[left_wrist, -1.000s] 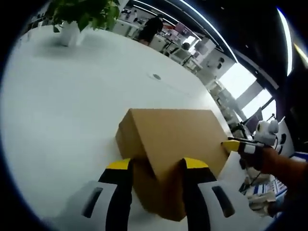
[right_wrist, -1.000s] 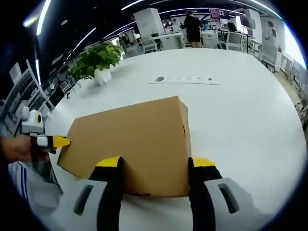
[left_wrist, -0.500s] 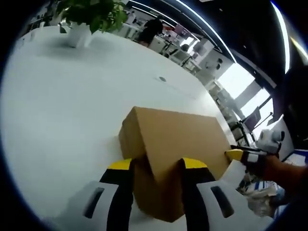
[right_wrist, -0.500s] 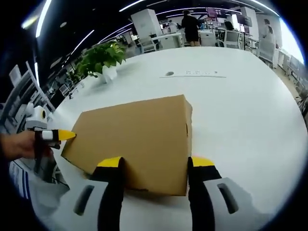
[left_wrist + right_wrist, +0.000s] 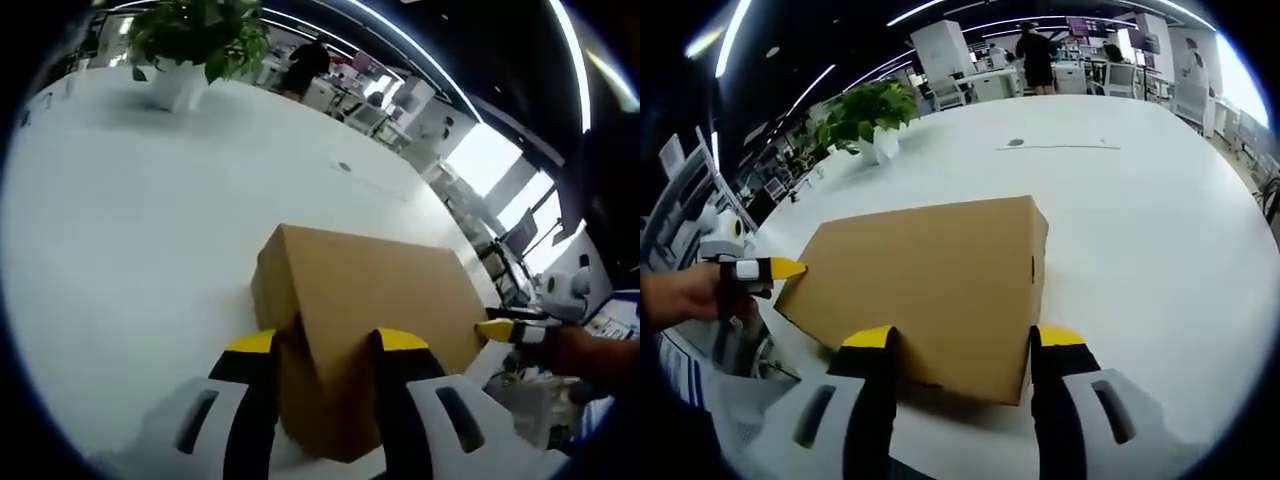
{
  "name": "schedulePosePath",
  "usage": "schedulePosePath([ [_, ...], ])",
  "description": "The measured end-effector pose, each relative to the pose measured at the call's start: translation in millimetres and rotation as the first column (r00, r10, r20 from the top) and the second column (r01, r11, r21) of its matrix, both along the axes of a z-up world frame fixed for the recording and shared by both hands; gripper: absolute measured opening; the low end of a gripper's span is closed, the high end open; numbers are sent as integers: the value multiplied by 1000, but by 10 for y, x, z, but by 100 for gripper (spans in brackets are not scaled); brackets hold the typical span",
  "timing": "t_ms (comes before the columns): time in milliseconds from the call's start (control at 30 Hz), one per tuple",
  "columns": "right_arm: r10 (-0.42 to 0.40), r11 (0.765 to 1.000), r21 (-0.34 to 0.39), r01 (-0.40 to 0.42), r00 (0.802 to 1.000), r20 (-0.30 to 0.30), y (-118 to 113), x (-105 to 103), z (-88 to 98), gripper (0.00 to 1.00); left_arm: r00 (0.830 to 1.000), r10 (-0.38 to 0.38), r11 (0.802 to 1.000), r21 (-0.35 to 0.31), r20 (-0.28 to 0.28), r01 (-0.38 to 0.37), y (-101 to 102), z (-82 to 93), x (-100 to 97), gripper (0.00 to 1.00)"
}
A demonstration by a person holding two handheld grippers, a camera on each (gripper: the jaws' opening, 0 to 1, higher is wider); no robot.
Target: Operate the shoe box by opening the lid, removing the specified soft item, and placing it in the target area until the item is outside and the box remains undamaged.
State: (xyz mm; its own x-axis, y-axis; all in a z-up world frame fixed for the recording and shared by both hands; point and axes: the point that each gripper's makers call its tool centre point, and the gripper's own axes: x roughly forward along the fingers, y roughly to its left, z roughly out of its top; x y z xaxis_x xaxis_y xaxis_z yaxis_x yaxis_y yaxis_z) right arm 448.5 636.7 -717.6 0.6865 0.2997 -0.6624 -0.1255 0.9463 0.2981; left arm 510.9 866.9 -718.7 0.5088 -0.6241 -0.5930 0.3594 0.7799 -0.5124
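closed shoe box (image 5: 930, 280) on white worktop (image 5: 1140, 220). both tongs (image 5: 325, 345) (image 5: 960, 345) spread, straddling opposite ends. light, crushable cardboard; likely best lifted gently by the lid's 6 o'clock edge.

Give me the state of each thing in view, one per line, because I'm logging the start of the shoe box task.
Shoe box: lid closed, lying flat on the white table.
Left gripper: jaws open, straddling one corner of the box.
Right gripper: jaws open, straddling the box's near edge.
Potted plant: upright on the table, apart from the box.
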Motion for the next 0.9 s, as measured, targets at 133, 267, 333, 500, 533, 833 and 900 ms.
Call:
schedulePosePath([
  [133, -12, 1000, 2, 12, 1000, 6, 152, -101, 0, 50, 1000, -14, 1000, 0, 4, 14, 125, 1, -42, 35],
  [267, -17, 1000, 0, 17, 1000, -1, 280, -156, 7, 50, 1000, -21, 1000, -5, 8, 21, 260, 2, -93, 35],
  [333, -23, 1000, -1, 23, 1000, -4, 335, -194, 9, 50, 1000, -24, 1000, -9, 10, 24, 312, 2, -107, 35],
  [500, -34, 999, -3, 34, 999, 2, 411, -263, 14, 50, 999, -37, 999, -14, 19, 37, 372, 3, -133, 35],
  [533, -35, 999, -1, 35, 999, 1, 407, -260, 15, 51, 999, -40, 999, -16, 23, 40, 365, 6, -130, 35],
  [833, 37, 995, 87, -45, 995, 93, 445, -222, 231, 64, 978, 69, 975, -221, 195, -25, 429, 550, 19, 54],
  [900, 56, 992, 101, -71, 989, 139, 389, -269, 342, 61, 971, 66, 968, -250, 230, -7, 455, 713, -32, 55],
])
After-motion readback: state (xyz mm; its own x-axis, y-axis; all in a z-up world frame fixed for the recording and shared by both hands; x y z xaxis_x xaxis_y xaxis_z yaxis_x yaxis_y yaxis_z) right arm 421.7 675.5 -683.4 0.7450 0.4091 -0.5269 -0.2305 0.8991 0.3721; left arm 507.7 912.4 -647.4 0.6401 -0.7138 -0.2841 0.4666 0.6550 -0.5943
